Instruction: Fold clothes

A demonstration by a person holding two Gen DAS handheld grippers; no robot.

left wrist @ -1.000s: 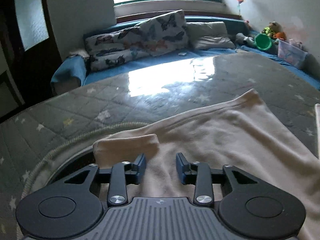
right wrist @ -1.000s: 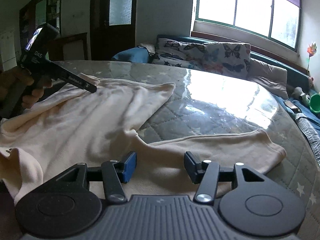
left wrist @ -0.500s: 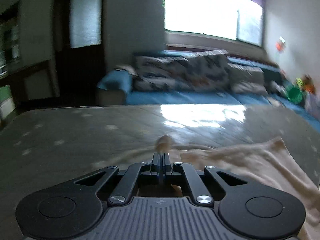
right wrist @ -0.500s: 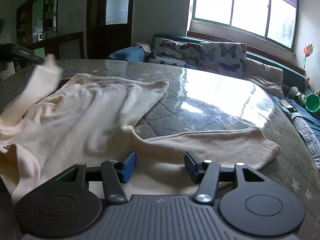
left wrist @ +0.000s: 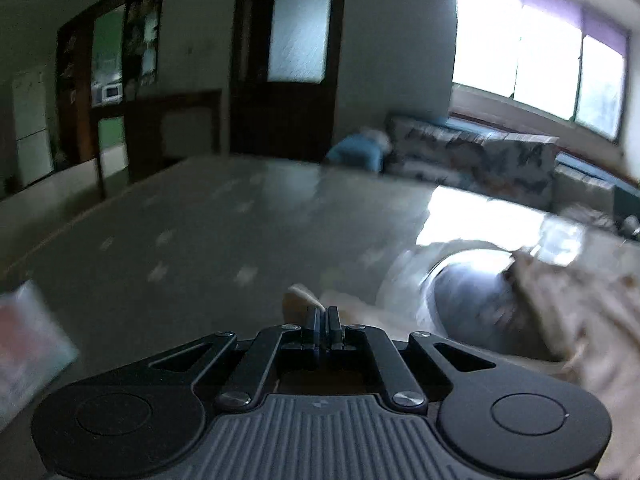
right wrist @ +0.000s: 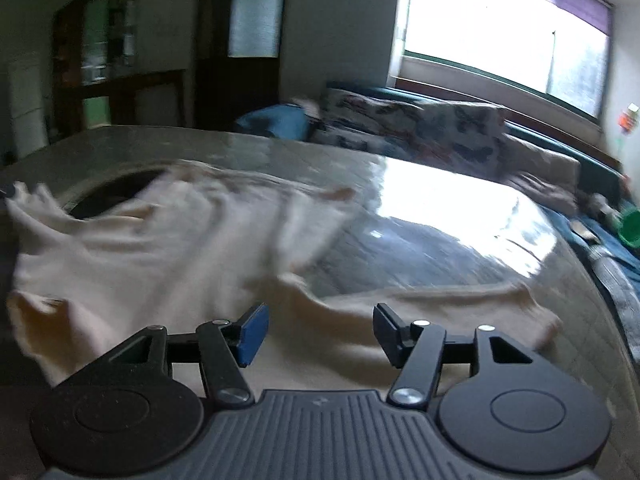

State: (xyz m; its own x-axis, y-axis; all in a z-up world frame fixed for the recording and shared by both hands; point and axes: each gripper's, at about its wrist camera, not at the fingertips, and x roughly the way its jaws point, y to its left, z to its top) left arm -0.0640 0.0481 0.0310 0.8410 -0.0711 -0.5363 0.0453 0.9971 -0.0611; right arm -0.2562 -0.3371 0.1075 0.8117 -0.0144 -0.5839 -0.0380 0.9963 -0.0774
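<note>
Since a second ago, our left gripper (left wrist: 321,314) had clamped onto the cream knit garment's (right wrist: 160,240) sleeve and lifted it. Our right gripper (right wrist: 318,330) hung spread apart over the cloth.

A garment (right wrist: 168,240) is lying spread across the bed (right wrist: 460,236), its sleeve (right wrist: 460,304) reaching right just ahead of the right gripper (right wrist: 318,330). The left gripper (left wrist: 322,320) is pinching a fold of it at the left. Pillows (right wrist: 420,132) are lining the sofa (right wrist: 276,122) behind the bed, a window (right wrist: 500,28) sitting above.

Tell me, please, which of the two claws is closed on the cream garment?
The left claw: its fingers are pinched together on a fold of the cream garment, whereas the right claw hovers open above it.
</note>
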